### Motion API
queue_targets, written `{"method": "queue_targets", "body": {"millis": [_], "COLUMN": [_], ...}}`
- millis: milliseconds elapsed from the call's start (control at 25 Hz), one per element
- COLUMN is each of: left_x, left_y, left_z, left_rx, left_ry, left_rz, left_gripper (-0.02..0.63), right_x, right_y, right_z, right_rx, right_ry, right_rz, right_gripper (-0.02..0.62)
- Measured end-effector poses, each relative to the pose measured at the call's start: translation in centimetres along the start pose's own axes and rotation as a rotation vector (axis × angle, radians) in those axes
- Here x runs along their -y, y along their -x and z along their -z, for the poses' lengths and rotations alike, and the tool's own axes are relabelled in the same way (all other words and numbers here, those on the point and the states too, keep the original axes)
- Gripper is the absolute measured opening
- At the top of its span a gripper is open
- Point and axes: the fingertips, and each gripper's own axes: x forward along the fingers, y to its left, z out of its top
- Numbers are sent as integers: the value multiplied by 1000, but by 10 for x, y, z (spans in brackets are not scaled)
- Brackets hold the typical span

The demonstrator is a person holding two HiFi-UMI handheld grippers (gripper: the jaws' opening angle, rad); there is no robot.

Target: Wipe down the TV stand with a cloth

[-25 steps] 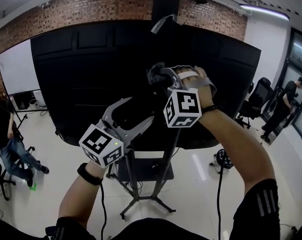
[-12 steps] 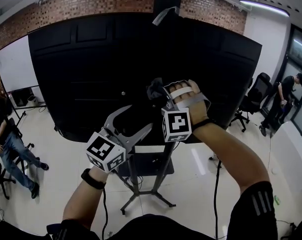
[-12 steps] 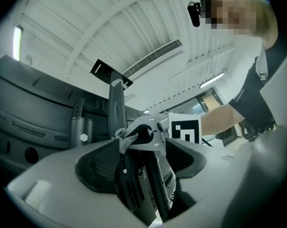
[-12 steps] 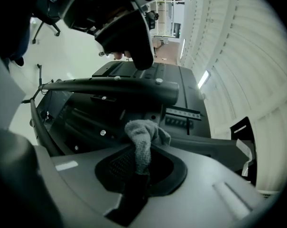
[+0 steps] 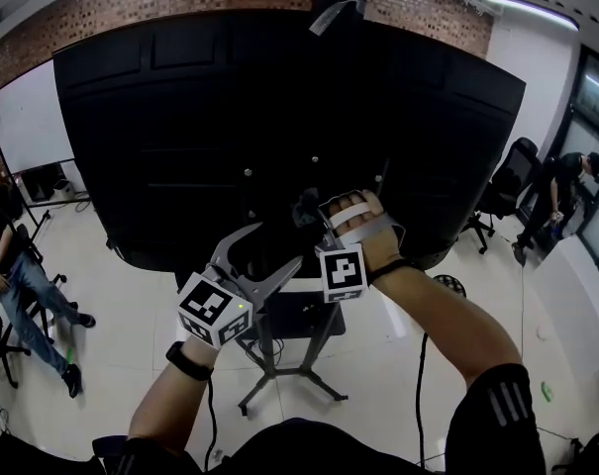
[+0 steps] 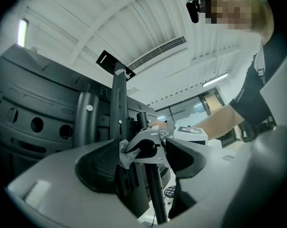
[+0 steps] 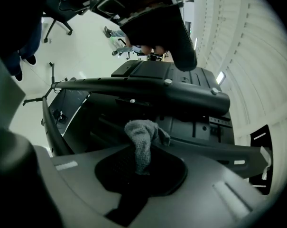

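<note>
TV stand (image 5: 322, 346) stood on the floor (image 5: 398, 354), carrying the black TV (image 5: 180, 117), seen from the rear. In the head view the stand's upper post (image 6: 118, 108) was hidden behind both grippers. Left gripper (image 5: 272, 248) was held beside the post, jaws apart and gripping nothing. Right gripper (image 5: 309, 206) had its jaws clamped on the cloth (image 7: 141, 141). The cloth was largely buried between them, close to the post. Contact could not be confirmed.

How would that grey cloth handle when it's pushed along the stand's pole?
Probably floppy: the cloth bunches and folds over above the right tongs, which are shut on it. Likely light, since a small pinch holds it up. Its knitted weave should drag rather than slide on the pole.
</note>
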Motion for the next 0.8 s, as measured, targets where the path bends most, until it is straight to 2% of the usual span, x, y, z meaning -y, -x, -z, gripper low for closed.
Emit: {"method": "queue_targets", "body": {"millis": [160,480,640,800], "left_x": [-1,1,6,10], "left_y": [8,15,15,15], "left_z": [15,43,53,59], "left_rx": [-16,-48,-62,-71], "left_ry": [22,72,86,97], "left_rz": [-10,-24,-25,-24], "left_gripper": [331,331,331,331], "right_x": [-32,-66,-92,-109], "right_y": [-8,-14,-20,-23], "right_z": [-11,-30,-32,-36], "right_rx": [-6,19,4,6], "right_ry": [33,-23,16,3], "right_rz": [-36,-68,-115,-147], "right_gripper": [40,40,40,39]}}
